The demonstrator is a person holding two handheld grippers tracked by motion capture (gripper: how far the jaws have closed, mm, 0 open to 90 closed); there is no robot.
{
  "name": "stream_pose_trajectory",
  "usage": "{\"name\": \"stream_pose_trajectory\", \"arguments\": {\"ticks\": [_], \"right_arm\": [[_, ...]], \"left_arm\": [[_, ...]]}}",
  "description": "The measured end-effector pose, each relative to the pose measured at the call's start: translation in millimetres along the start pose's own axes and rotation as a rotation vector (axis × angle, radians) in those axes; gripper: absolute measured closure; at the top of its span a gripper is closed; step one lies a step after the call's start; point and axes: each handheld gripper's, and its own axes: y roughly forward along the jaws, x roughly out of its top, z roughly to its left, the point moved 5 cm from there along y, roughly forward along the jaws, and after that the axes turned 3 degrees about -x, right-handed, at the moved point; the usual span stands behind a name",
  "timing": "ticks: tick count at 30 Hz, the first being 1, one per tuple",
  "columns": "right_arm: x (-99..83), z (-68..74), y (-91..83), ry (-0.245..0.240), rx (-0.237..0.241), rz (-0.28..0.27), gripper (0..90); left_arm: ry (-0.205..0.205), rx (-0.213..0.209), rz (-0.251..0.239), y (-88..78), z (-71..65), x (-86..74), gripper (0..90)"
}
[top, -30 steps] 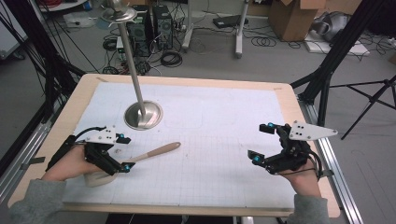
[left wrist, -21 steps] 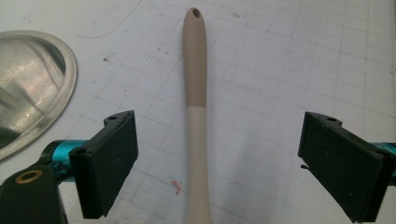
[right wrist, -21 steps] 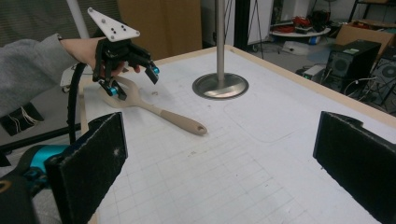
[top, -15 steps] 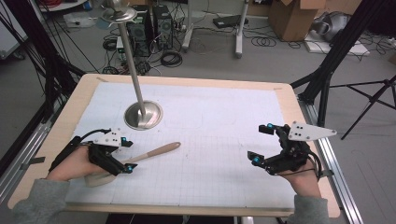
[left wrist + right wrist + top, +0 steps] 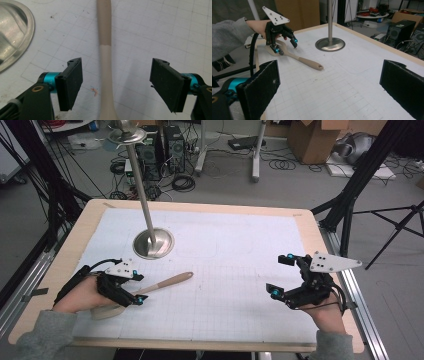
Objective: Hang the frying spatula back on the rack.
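Left gripper [image 5: 136,290], at the near-left part of the table [image 5: 75,235]: its jaws straddle the neck of a spoon [image 5: 165,283] and have just been closing, yet a gap remains on each side of the handle, so the pads do not press on it and the grip is not made. In the left gripper view the spoon [image 5: 106,62] runs straight up the middle between the two black pads [image 5: 72,82].

The spoon is two-toned: a pale cream bowl and lower neck, changing at a sharp line to a darker tan handle with a rounded end. In the right gripper view a small hole shows near the handle tip [image 5: 320,67]. It lies flat on the white gridded mat [image 5: 225,270], bowl toward the left hand [image 5: 82,295] and partly hidden beneath the gripper, handle pointing to the right and slightly away.

Beyond the spoon stands a metal stand [image 5: 152,242], a round dished base with an upright pole; nothing lies in the base.

Right gripper [image 5: 285,277], near the table's right edge and well apart from the spoon: jaws spread wide, with only mat between them, held in the right hand [image 5: 327,312].
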Motion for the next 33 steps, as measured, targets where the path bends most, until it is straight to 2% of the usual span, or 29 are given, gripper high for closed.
{"name": "stream_pose_trajectory", "arguments": {"ticks": [1,5,9,16,19,24,33], "right_arm": [[0.0,-0.1,-0.2,-0.002,-0.002,-0.002,1.8],[-0.2,0.5,0.0,0.0,0.001,0.003,1.8],[-0.7,0.5,1.2,-0.001,0.002,0.007,1.8],[-1.0,0.4,0.9,0.0,0.004,0.005,1.8],[-1.0,0.0,1.2,-0.003,0.004,0.003,1.8],[-1.5,0.4,1.4,0.0,0.007,0.009,1.8],[-1.3,0.0,1.2,-0.002,0.006,0.002,1.8]], "left_arm": [[0.007,0.002,0.009,-0.5,0.2,-0.7,29.1],[-0.01,0.003,0.021,-2.1,0.4,-3.0,31.4],[-0.008,-0.001,0.036,-2.1,0.1,-4.0,40.0],[-0.009,0.009,0.06,-1.3,1.2,-6.6,46.2],[-0.014,0.018,0.078,-0.8,2.2,-8.5,47.7],[-0.001,0.017,0.102,0.6,1.5,-10.4,49.5],[-0.013,0.024,0.114,0.6,2.2,-14.5,55.6]]}}
